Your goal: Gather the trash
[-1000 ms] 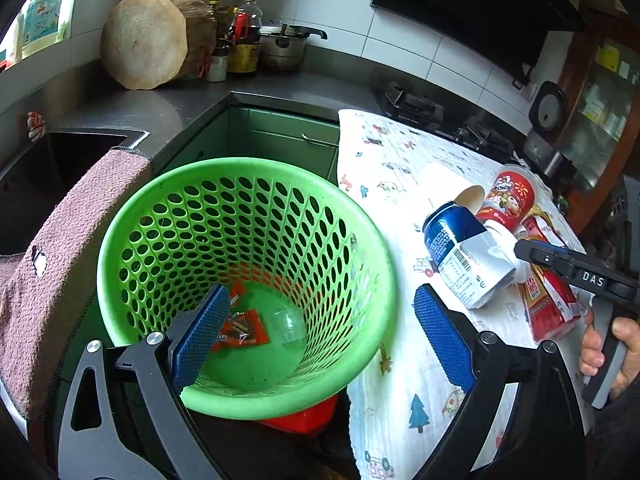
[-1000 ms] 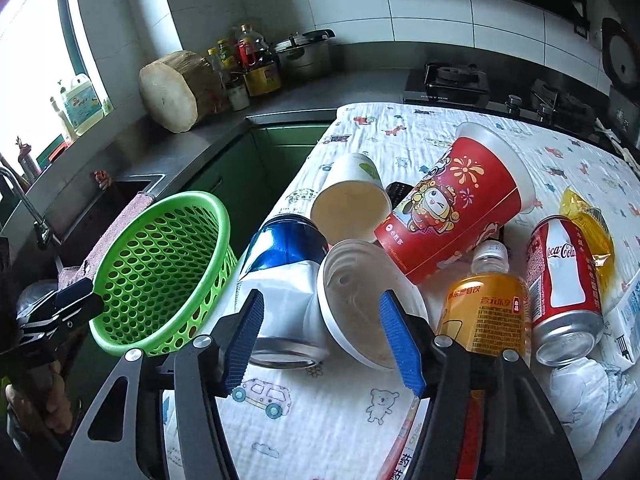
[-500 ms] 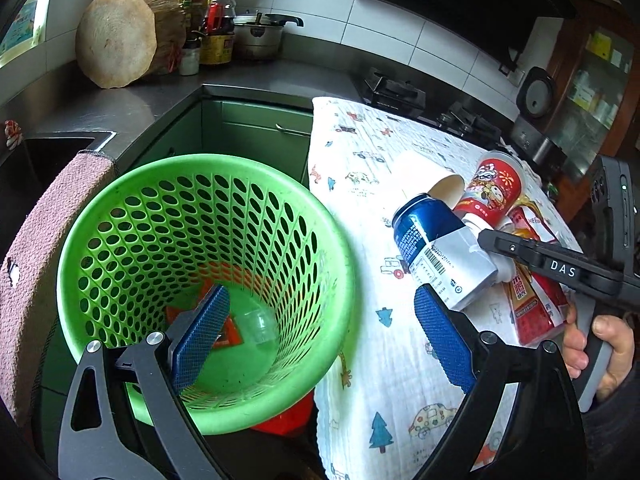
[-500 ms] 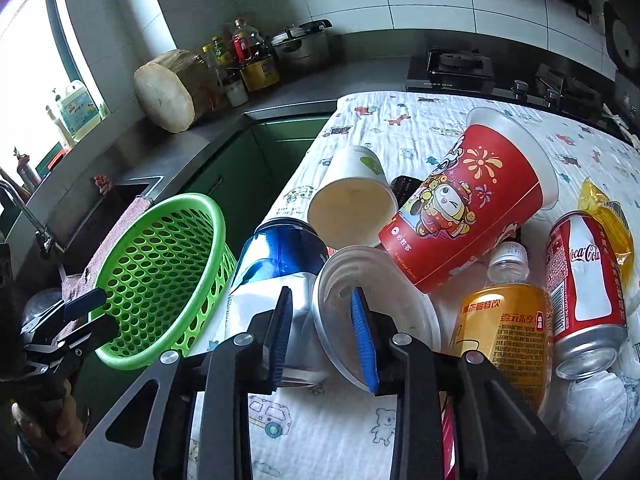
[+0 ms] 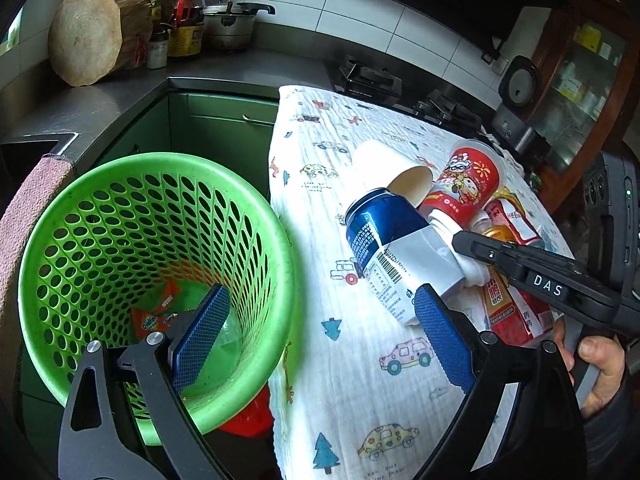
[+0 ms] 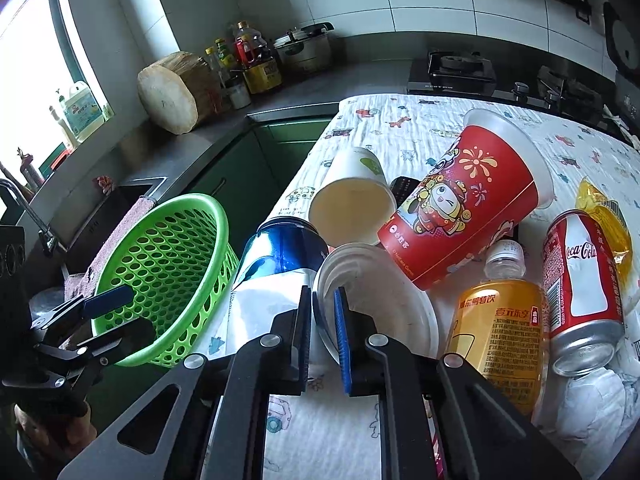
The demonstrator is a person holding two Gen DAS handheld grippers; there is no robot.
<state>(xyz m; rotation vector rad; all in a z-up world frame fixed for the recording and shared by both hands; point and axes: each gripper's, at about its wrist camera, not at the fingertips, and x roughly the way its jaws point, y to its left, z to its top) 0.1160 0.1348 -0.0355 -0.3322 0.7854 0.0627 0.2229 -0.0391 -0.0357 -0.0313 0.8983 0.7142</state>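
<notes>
Left wrist view: left claw (image 5: 316, 340) gapes wide and empty, green basket (image 5: 156, 280) lower left. Right wrist view: right claw (image 6: 323, 334) pinches the white plastic lid's (image 6: 376, 308) rim, centre frame; best lifted straight, clear of the blue can (image 6: 280, 248).

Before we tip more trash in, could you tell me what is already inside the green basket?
The green basket holds an orange snack wrapper on its floor. The left gripper hangs open above the rim, and one finger covers part of the bottom, so anything beneath cannot be seen.
</notes>
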